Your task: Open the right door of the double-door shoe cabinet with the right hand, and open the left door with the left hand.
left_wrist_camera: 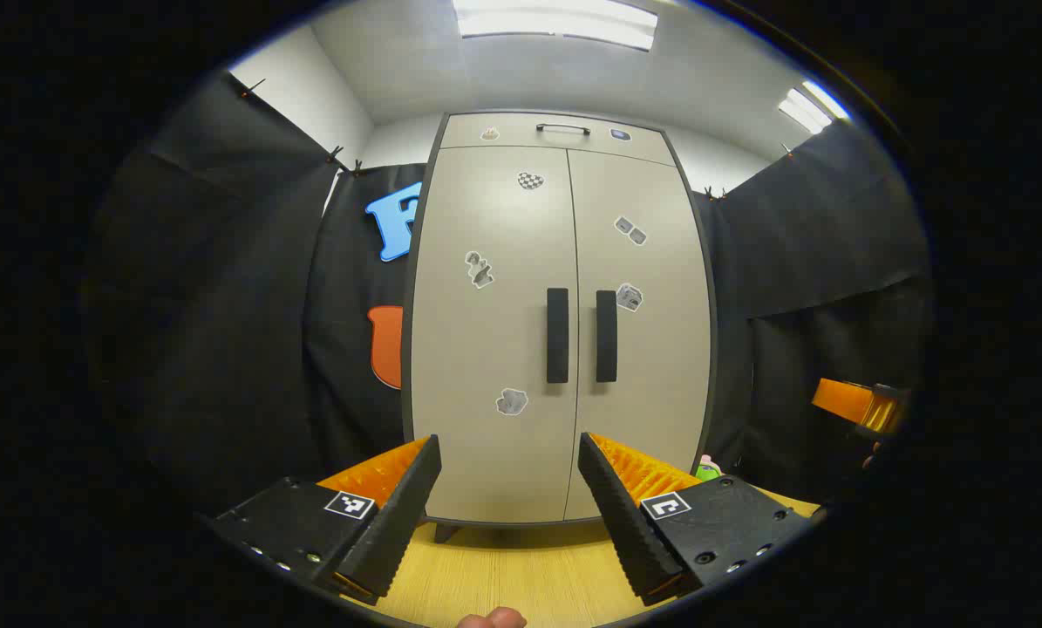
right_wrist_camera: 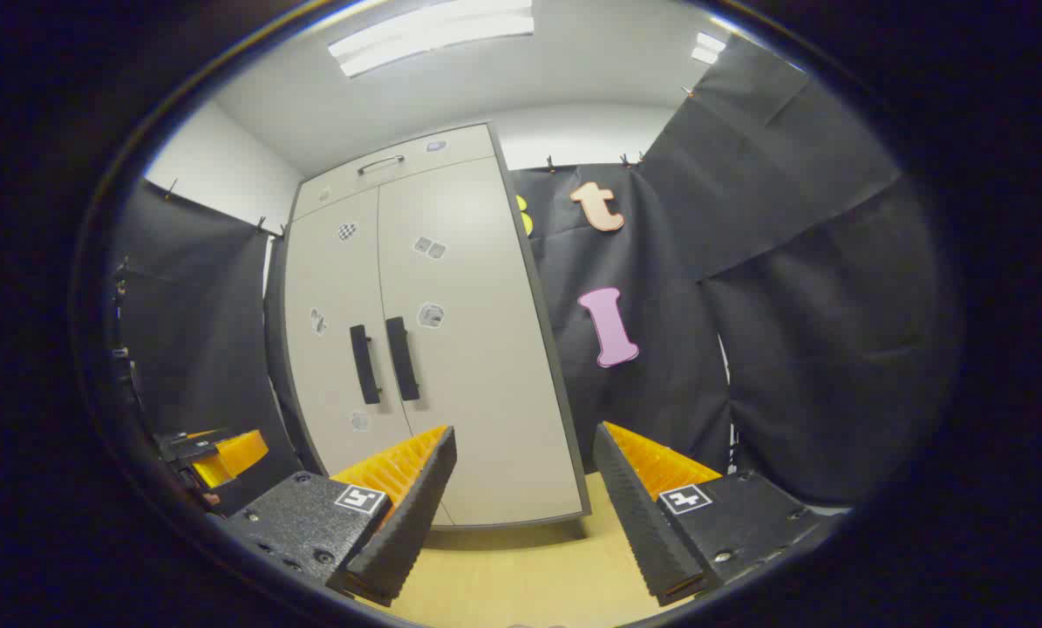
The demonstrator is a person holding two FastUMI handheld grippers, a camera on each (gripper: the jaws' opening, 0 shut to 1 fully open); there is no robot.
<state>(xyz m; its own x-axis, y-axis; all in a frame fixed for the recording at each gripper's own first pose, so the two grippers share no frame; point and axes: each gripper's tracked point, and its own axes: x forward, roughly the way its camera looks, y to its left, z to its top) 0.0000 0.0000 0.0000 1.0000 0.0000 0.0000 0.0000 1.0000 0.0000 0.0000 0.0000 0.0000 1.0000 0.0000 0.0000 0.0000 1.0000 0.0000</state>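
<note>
A tall beige double-door shoe cabinet stands ahead with both doors closed. Two dark vertical handles sit side by side at the centre seam: the left door's handle and the right door's handle. My left gripper is open, well short of the cabinet and facing its lower middle. In the right gripper view the cabinet stands to the left, with its left handle and right handle visible. My right gripper is open with nothing between its fingers, pointing at the cabinet's right edge. The other gripper shows at far left.
Black cloth walls flank the cabinet on both sides. A light wooden floor runs up to its base. A top drawer with a handle sits above the doors. A small green object lies by the cabinet's lower right corner. The right gripper shows at the edge.
</note>
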